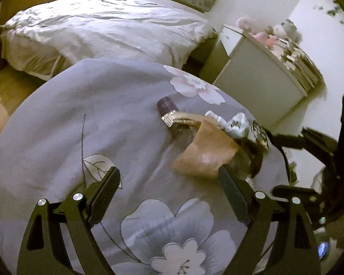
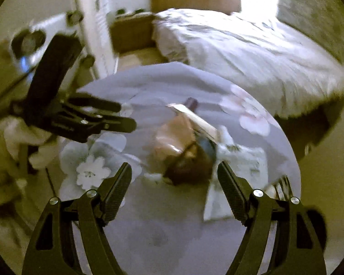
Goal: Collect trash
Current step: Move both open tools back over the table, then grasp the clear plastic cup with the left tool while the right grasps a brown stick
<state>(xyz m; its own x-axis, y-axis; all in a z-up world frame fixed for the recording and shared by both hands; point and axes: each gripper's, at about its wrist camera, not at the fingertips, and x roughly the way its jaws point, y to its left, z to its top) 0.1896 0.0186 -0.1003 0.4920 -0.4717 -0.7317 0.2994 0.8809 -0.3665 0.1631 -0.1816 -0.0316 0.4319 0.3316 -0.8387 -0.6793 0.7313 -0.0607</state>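
Observation:
A pile of trash lies on a round table under a grey flowered cloth [image 1: 80,123]. It holds a tan paper bag [image 1: 206,153], a dark purple and gold wrapper [image 1: 169,112], a crumpled white wrapper [image 1: 237,123] and a dark printed packet [image 1: 260,135]. My left gripper [image 1: 169,178] is open above the cloth, its right finger next to the bag. My right gripper [image 2: 174,174] is open just short of the pile, over a brown piece [image 2: 190,169] and the tan bag [image 2: 172,137]. The left gripper also shows in the right wrist view [image 2: 123,116], and the right gripper at the left wrist view's right edge [image 1: 293,142].
A bed with a white duvet [image 1: 103,29] stands behind the table. A white cabinet [image 1: 259,78] with soft toys and books is at the right. A white flowered sheet [image 2: 236,183] lies on the cloth near my right gripper's right finger. Wooden floor [image 1: 4,96] lies to the left.

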